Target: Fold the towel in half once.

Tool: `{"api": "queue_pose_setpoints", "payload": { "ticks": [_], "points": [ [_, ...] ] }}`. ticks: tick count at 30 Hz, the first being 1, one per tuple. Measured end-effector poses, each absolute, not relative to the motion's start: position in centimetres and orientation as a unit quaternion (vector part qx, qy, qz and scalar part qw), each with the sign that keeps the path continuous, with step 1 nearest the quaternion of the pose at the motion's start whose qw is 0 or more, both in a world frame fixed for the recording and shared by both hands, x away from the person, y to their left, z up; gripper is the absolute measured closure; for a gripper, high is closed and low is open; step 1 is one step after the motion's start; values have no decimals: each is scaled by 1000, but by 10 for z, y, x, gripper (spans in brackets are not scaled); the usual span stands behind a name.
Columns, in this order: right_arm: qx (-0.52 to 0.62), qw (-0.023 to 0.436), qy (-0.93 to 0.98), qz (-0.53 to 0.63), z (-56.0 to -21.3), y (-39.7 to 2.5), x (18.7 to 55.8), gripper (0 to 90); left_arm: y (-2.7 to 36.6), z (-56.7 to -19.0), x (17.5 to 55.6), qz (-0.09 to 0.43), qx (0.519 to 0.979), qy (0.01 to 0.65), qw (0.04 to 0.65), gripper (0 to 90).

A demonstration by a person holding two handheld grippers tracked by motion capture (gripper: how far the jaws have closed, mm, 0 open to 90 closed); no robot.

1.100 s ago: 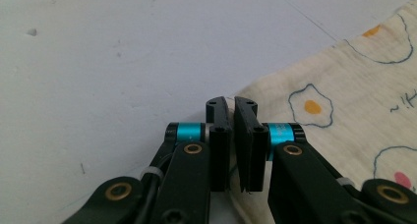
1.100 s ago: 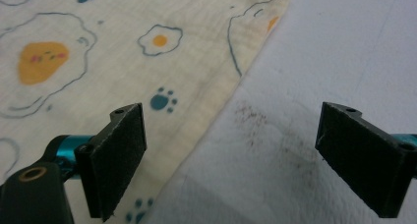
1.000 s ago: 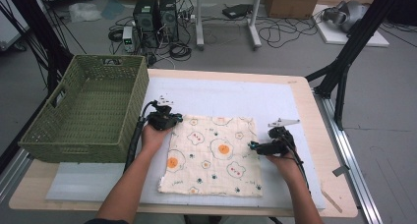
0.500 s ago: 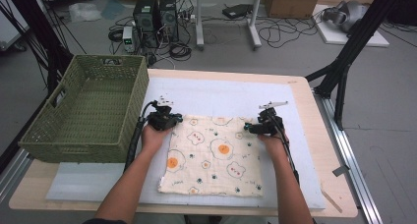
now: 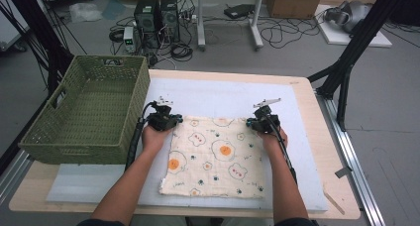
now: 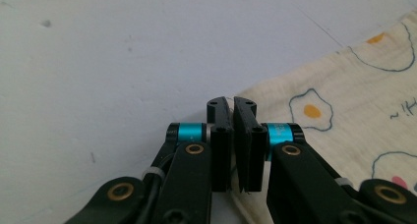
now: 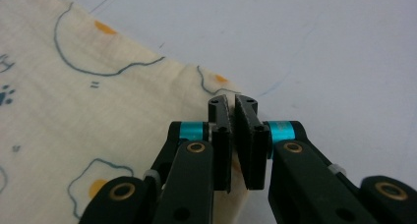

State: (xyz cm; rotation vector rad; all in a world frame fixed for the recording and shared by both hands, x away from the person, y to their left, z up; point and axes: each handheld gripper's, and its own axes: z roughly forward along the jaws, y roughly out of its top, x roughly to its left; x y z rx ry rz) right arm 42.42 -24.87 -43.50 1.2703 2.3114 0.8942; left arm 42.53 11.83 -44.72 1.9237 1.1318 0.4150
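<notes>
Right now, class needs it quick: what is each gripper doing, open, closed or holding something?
Left gripper: closed on a corner of the cream egg-print cloth.
Right gripper: closed on the cloth's other far corner.

High view: fixed above the person's side, facing forward and down over the table (image 5: 307, 94).
Gripper views: each rides very close, looking along its own jaws.
Shared: the egg-print cloth (image 5: 213, 156) (image 6: 364, 96) (image 7: 74, 101) and white mat (image 5: 218, 99).
</notes>
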Motion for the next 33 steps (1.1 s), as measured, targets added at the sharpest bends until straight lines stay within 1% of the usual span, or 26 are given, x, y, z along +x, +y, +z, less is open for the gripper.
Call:
{"api": "queue_pose_setpoints", "payload": {
  "ticks": [4,9,12,19,22,29,31,33],
  "points": [
    [456,211,796,338,-428,-253,424,857,120,-430,425,211,731,447,470,858],
    [457,246,759,394,-410,-260,422,856,125,-411,429,205,704,450,510,859],
    [447,251,758,402,-403,-260,419,856,127,-409,426,197,708,449,508,859],
    [425,243,769,411,-394,-259,405,856,131,-407,412,182,721,437,506,859],
    [414,235,775,416,-389,-258,397,856,136,-405,403,170,718,435,517,858],
    [386,224,791,418,-387,-255,372,856,139,-405,376,171,732,403,523,857],
    [377,235,787,427,-386,-255,364,856,138,-404,369,169,737,392,525,856],
    [375,232,789,428,-385,-255,357,856,137,-404,361,172,741,380,526,856]
  ]
}}
